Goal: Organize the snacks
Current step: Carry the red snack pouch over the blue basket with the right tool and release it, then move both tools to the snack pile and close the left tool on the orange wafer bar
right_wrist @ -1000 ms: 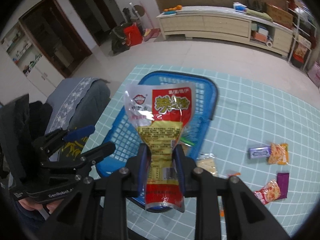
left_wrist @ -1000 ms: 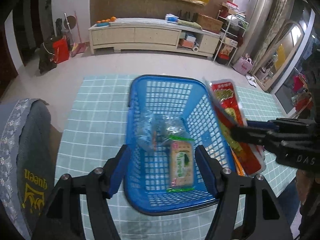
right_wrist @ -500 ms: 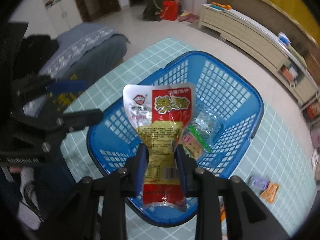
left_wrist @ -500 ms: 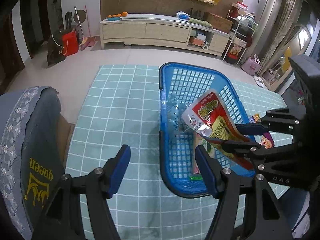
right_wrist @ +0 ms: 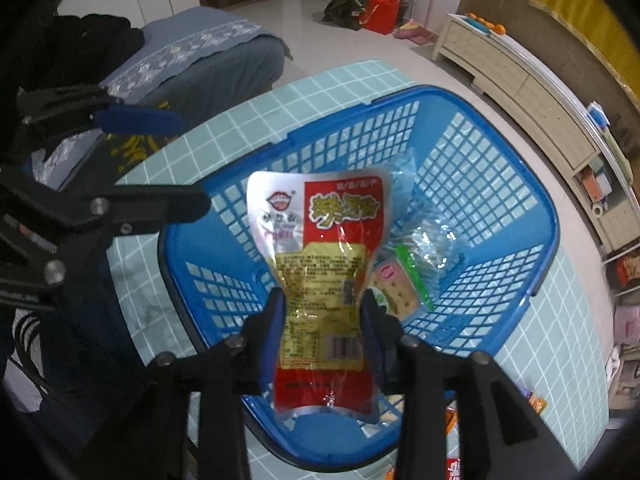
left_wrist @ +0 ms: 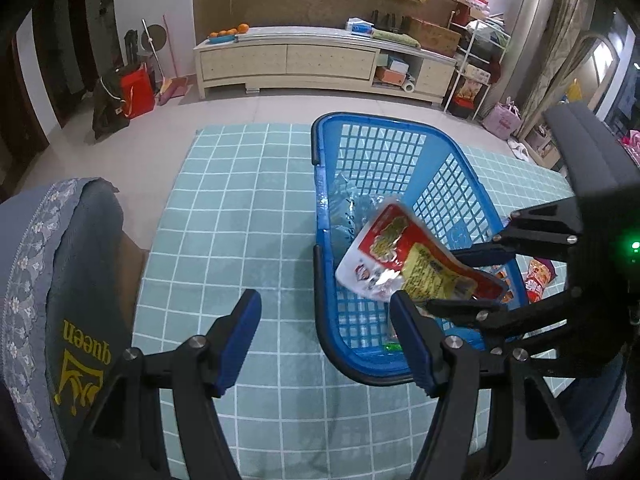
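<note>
Partly done: cracker pack point(right_wrist: 394, 290) and clear bag point(right_wrist: 424, 236) already in blue basket point(right_wrist: 500, 152). Right gripper point(right_wrist: 322, 316) clamped on red pouch point(right_wrist: 320, 264) above basket; left gripper point(left_wrist: 324, 336) spread, empty. Loose snacks point(left_wrist: 538, 276) left on tablecloth point(left_wrist: 240, 208).

My matt black right gripper point(right_wrist: 322, 328) pinches a glossy, crinkled foil-plastic snack packet point(right_wrist: 320, 280) over the smooth blue plastic lattice basket point(right_wrist: 500, 184) on a soft-looking teal checked cloth point(left_wrist: 240, 216).

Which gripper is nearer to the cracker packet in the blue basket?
Right. The right gripper, shut on the red snack pouch, hangs just above the cracker packet; the left gripper is open beside the basket.
</note>
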`<state>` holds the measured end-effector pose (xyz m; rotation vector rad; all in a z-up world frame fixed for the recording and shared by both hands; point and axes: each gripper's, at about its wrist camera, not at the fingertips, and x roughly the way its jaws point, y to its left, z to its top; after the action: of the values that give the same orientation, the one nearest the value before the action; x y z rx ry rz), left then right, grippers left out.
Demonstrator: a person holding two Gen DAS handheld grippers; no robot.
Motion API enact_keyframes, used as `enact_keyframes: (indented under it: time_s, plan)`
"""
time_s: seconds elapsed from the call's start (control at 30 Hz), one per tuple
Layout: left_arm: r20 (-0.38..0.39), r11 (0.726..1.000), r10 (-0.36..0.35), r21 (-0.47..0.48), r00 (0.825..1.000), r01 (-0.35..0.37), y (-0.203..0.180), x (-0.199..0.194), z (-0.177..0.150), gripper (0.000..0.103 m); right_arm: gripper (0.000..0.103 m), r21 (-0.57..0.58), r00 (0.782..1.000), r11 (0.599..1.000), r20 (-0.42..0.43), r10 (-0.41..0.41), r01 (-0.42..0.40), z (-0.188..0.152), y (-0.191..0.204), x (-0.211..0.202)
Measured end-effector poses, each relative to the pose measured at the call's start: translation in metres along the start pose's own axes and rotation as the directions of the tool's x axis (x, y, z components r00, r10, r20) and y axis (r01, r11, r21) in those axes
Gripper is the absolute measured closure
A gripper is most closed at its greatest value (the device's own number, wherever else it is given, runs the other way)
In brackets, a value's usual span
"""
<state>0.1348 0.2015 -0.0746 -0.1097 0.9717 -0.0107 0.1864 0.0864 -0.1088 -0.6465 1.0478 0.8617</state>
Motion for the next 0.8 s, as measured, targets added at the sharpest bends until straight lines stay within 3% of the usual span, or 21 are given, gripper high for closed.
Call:
enact_keyframes:
  time_s: [0.03, 0.1, 0.4, 0.8]
  plan:
    - [0.000, 1.000, 0.002, 0.004, 1.000, -0.002, -0.001, -0.001, 0.000, 0.038, 0.048, -0.005, 1.000, 1.000, -0.001, 0.012, -0.012, 0.000, 0.000, -0.001]
    - [-0.003, 1.000, 0.006, 0.010, 1.000, -0.006, -0.001, 0.000, -0.003, 0.038, 0.029, -0.010, 1.000, 0.999, 0.004, 0.030, -0.030, -0.002, 0.001, -0.004]
    - [0.018, 0.999, -0.022, 0.027, 1.000, 0.021, -0.017, -0.008, -0.001, 0.038, 0.027, 0.100, 0.996, 0.995, 0.087, 0.005, -0.014, -0.020, -0.019, -0.039]
    - [0.059, 0.993, -0.057, 0.111, 0.997, 0.050, -0.073, -0.023, 0.012, 0.038, 0.026, 0.272, 0.985, 0.962, 0.156, -0.075, 0.030, -0.068, -0.061, -0.097]
